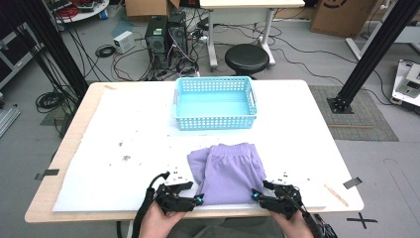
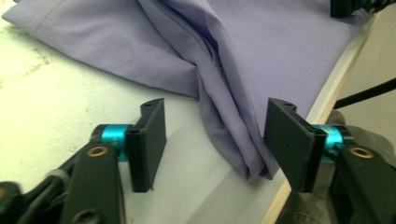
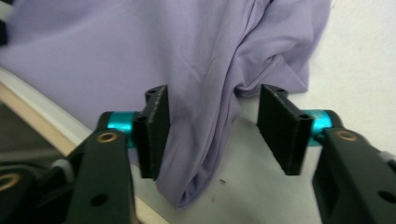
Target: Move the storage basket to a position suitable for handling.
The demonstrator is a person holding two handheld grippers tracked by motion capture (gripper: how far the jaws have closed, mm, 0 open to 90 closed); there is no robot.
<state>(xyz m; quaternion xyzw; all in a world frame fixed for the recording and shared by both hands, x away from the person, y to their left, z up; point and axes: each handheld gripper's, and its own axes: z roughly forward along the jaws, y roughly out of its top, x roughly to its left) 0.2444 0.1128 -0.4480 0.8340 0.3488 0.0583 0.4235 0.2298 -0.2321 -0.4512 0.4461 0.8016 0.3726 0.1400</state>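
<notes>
your white-topped table with the pale wood edge [image 1: 124,129] carries three kinds of thing: one light blue perforated plastic basket [image 1: 215,103] at the far middle, one folded lilac cloth garment with an elastic waistband [image 1: 225,171] at the near edge, and your two grippers. the basket sits well apart from the garment, with open table between them. dark specks mark the white surface left of the garment.

left gripper [image 1: 190,198] sits at the garment's near-left corner, right gripper [image 1: 260,196] at its near-right corner; each is in one of your hands.

left gripper view: jaws stand wide apart, a bunched fold of the lilac cloth [image 2: 233,135] lies between them, closer to the right-hand pad, nothing clamped. the table's edge runs just beside it.

right gripper view: jaws equally wide, a hanging fold of cloth [image 3: 205,140] between them, brushing the left-hand pad, not pinched.

beyond the table, high view: one round black stool [image 1: 246,58], two black computer towers [image 1: 166,37].
</notes>
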